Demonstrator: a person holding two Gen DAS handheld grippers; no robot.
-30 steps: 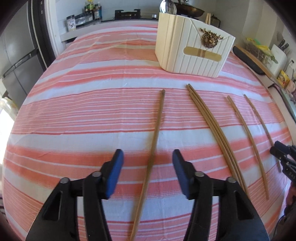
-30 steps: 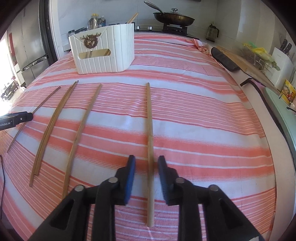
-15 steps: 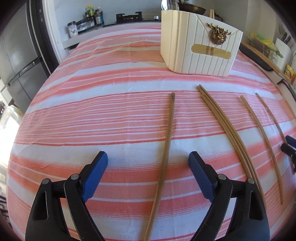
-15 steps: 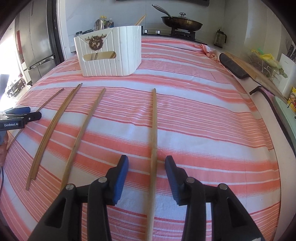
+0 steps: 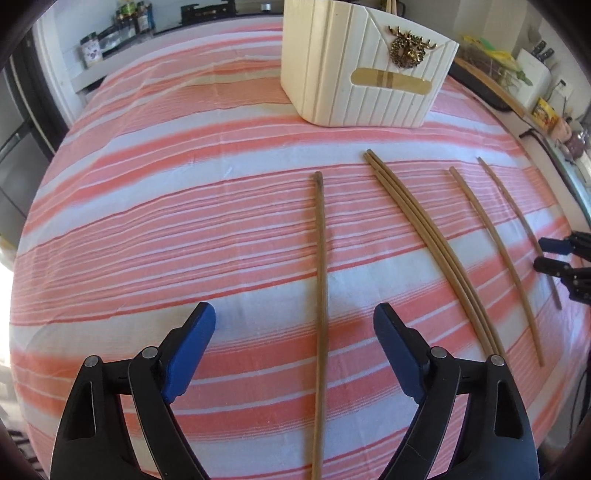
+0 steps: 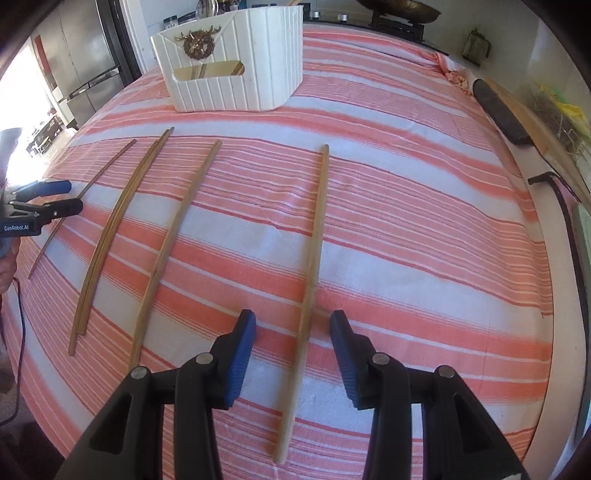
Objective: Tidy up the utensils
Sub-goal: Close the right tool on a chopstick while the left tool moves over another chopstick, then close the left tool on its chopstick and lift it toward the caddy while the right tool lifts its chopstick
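1. Nearest me, my left gripper (image 5: 294, 325) stands wide open and holds nothing. A long wooden chopstick (image 5: 320, 295) lies on the desk between its blue pads (image 5: 194, 343), nearer the right pad, touching neither.
2. My right gripper (image 6: 293, 328) is also open, less widely, and empty. Another chopstick (image 6: 312, 266) lies between its jaws, running straight away from me.
3. To grasp well, I judge each gripper should come down until the pads bracket the stick close to the cloth, centre on it, then close gently. These sticks are thin and lie flat, so a high or off-centre pinch could let them roll or tip.
4. Between the two grippers lie more chopsticks: a pair (image 5: 428, 236) touching side by side, then a single stick (image 5: 495, 258) a little apart. All point roughly toward the far end of the desk.
5. The desk is covered by a striped cloth (image 5: 166, 229) in coral and white, slightly rumpled, which may drag on a sliding stick.
6. Farther off stands a white ribbed box (image 5: 362, 74) with a gold stag ornament and a handle slot. Stick tips show above its rim, so I take it as the place the utensils go.
7. Beyond is a kitchen: a steel fridge (image 6: 85, 70) at left, jars (image 5: 125, 18) on a ledge, a stove with a dark pan (image 6: 402, 9), and a counter with a knife block (image 5: 535, 66) at right.
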